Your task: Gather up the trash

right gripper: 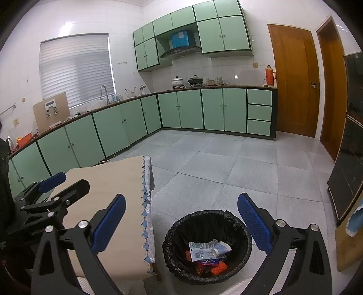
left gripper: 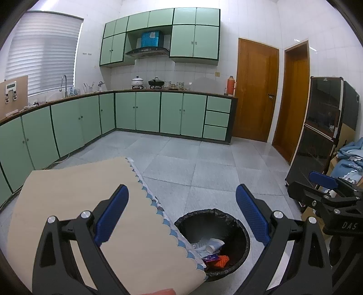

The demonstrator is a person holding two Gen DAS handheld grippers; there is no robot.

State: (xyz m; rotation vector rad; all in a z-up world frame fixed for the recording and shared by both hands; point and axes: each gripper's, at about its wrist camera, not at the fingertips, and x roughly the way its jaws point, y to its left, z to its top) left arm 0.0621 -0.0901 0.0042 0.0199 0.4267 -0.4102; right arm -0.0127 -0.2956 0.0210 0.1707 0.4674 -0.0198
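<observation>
A: Tools' state?
B: Left tool [left gripper: 181, 213] & right tool [right gripper: 181, 223]: fingers spread apart, nothing held, both above floor beside desk [right gripper: 109, 181].
A: Trash?
B: Trash [right gripper: 207, 255] lies in black-lined bin [right gripper: 172, 236] on floor, next to desk edge.

Kitchen interior. White glazed wall tiles [right gripper: 74, 20] reflecting overhead light; grey square floor tiles [right gripper: 226, 163] spreading throughout. Mint-green base cabinets [right gripper: 109, 127] running in an L under a dark wooden worktop [right gripper: 204, 87]; matching wall cupboards [left gripper: 195, 40] hanging above. White slatted window blind [right gripper: 74, 68] glowing. Two brown wooden doors [left gripper: 256, 90] standing shut.
</observation>
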